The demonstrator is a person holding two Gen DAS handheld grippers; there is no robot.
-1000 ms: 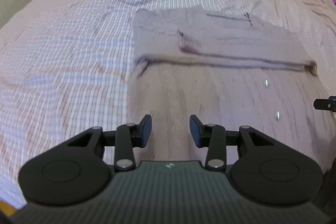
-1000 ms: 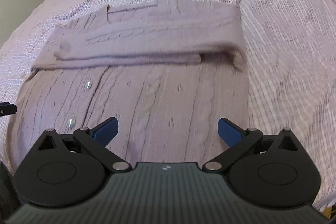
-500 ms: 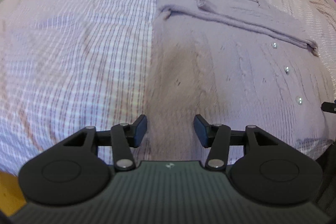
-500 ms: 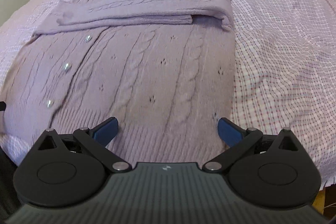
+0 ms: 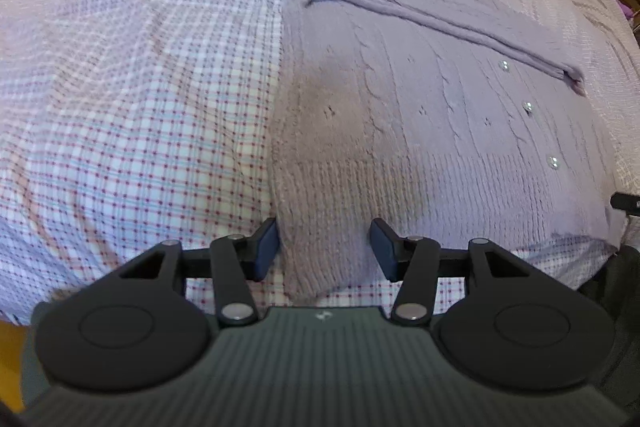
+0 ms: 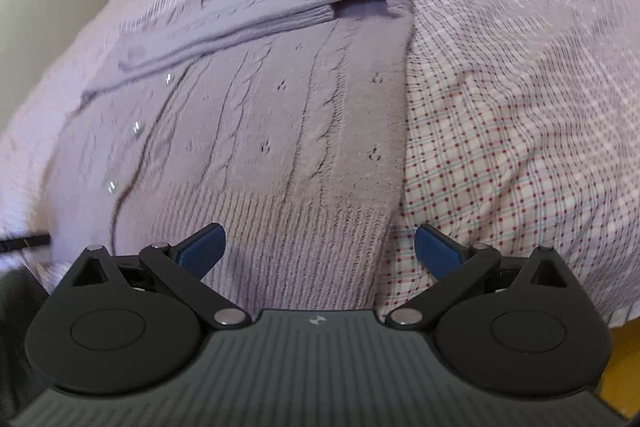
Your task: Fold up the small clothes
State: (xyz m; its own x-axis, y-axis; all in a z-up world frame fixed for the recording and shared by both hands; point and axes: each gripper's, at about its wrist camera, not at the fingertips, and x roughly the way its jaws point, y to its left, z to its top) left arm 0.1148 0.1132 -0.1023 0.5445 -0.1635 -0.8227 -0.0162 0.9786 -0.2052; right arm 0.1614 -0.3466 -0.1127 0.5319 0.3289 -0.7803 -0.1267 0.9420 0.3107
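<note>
A small lilac cable-knit cardigan (image 5: 420,115) lies flat on the bed with pearl buttons (image 5: 527,106) down its front and both sleeves folded across its upper part. It also shows in the right wrist view (image 6: 256,131). My left gripper (image 5: 323,247) is open, its jaws either side of the hem's near left corner. My right gripper (image 6: 320,251) is wide open over the hem's near right corner. Neither holds anything.
The bed is covered by a pink checked sheet (image 5: 140,99), also in the right wrist view (image 6: 520,115). The near edge of the bed lies just behind both grippers. The tip of the right gripper (image 5: 626,202) shows at the right edge of the left wrist view.
Both grippers have drawn back toward me and dropped lower, from over the cardigan's middle to its ribbed hem. The cardigan has not moved. Both stay open.
</note>
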